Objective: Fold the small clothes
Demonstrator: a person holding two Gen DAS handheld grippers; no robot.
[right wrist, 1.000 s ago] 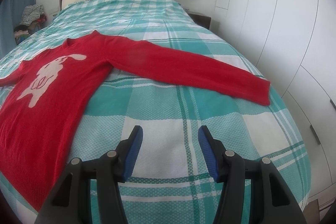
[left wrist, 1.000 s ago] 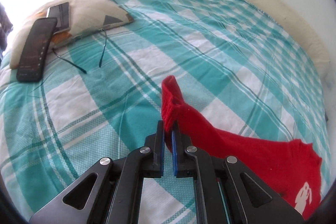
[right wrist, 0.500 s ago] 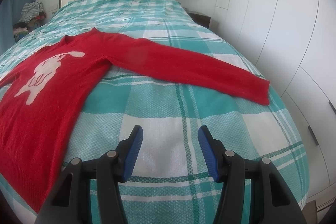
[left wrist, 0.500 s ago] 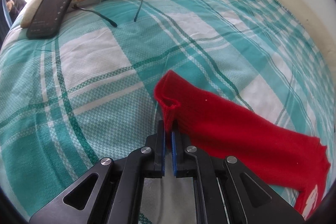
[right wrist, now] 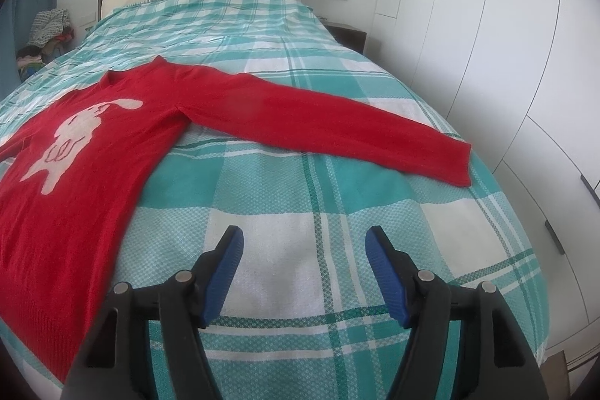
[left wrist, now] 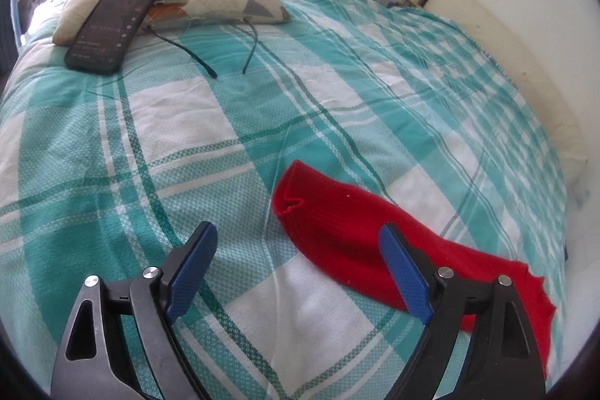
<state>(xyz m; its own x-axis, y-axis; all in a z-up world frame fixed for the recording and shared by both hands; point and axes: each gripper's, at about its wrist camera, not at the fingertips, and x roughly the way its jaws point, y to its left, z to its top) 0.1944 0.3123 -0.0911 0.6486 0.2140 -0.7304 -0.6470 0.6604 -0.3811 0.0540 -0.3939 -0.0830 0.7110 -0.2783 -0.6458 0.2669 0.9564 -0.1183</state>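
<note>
Red sweater point(right wrist: 93, 152) flat on plaid bed point(right wrist: 300, 197), left gripper point(left wrist: 300, 272) fingers apart over sleeve cuff point(left wrist: 300, 190) at lower centre, right gripper point(right wrist: 303, 272) fingers apart, empty.

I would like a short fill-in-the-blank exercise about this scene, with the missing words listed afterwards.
1. The sweater lying on the bed is ____ in colour.
2. The fingers of the left gripper are ____, with nothing between them.
3. The phone leans against a ____.
4. The figure on the sweater's chest is ____ in colour.

Missing words: red; open; pillow; white
</note>
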